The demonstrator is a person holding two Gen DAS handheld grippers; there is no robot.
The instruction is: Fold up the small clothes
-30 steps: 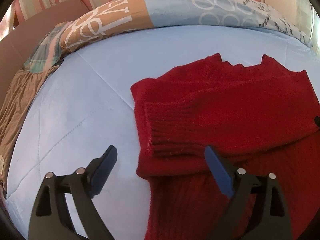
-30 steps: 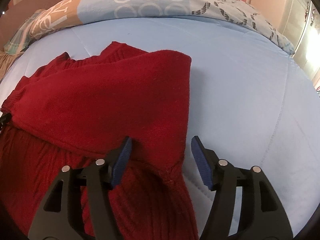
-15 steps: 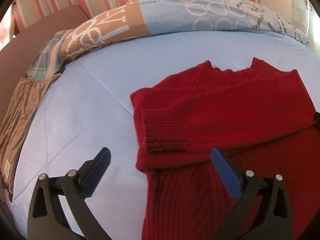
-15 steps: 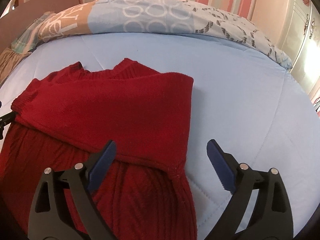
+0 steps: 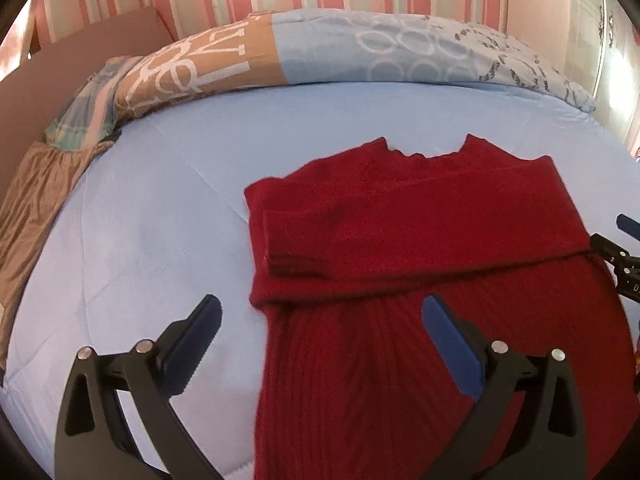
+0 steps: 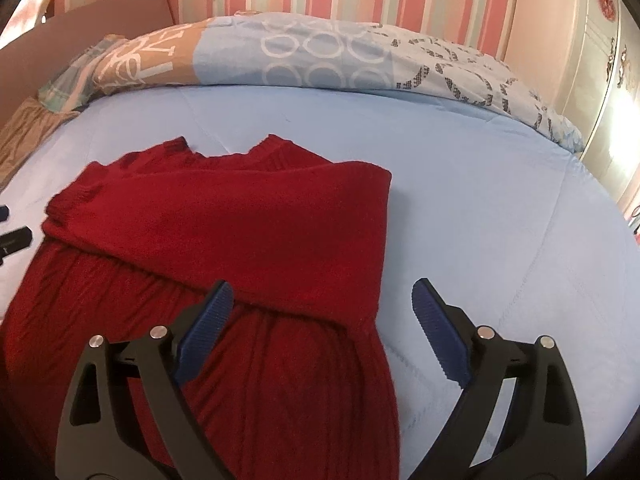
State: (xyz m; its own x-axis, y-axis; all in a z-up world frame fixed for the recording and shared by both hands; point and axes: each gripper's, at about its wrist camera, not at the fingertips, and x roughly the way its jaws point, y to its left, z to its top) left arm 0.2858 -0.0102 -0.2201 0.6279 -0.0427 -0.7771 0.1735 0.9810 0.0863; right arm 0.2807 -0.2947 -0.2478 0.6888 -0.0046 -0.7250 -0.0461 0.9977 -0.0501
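A red knit sweater (image 5: 420, 248) lies flat on the light blue bed (image 5: 160, 208), both sleeves folded across its chest. My left gripper (image 5: 320, 320) is open and empty, held above the sweater's left side edge. My right gripper (image 6: 324, 308) is open and empty, above the sweater's (image 6: 240, 232) right side edge, where the folded sleeve ends. The right gripper's tips also show at the right edge of the left wrist view (image 5: 624, 240).
A patterned blue and tan duvet (image 5: 340, 52) is rolled along the head of the bed. Brown cloth (image 5: 36, 200) and a plaid cloth (image 5: 84, 112) lie at the left edge. A striped wall stands behind. A white wardrobe (image 6: 608, 80) stands at the right.
Both grippers have drawn back and up from the sweater. The right gripper's jaws opened wider and let go of the sleeve fold. The sweater lies still.
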